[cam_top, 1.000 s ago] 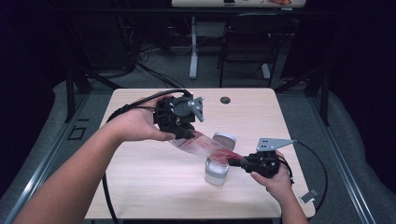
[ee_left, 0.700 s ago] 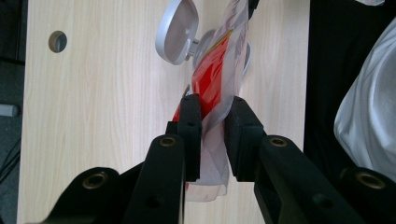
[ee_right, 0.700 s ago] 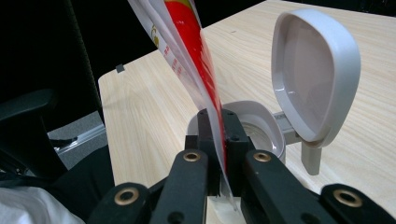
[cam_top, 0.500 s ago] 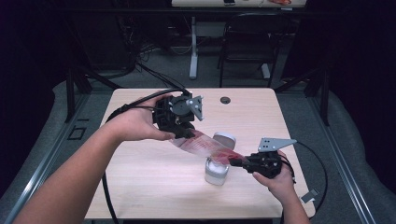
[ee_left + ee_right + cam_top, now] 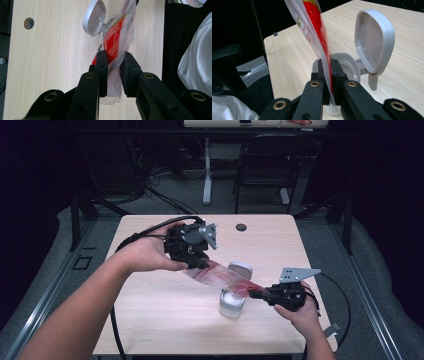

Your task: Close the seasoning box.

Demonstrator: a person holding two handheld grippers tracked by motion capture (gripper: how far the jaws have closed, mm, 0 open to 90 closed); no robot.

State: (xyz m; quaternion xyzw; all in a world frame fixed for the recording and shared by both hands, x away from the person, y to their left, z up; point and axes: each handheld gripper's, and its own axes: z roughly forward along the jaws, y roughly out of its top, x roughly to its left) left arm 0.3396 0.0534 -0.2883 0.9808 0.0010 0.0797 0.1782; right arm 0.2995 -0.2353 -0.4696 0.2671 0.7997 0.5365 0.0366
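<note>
A clear plastic bag with red print hangs stretched over the wooden table between my two grippers. My left gripper is shut on its upper end; the left gripper view shows the film crumpled between the pads. My right gripper is shut on the lower end, and the right gripper view shows its pads pinching the film flat. Just under that end stands a small white bin with its hinged lid flipped open. The bin's rim and lid show just past my right gripper.
A round cable hole sits near the table's far edge. Black cables trail from the left gripper across the far left corner. A small grey object lies at the right edge. A chair and a desk leg stand beyond the table.
</note>
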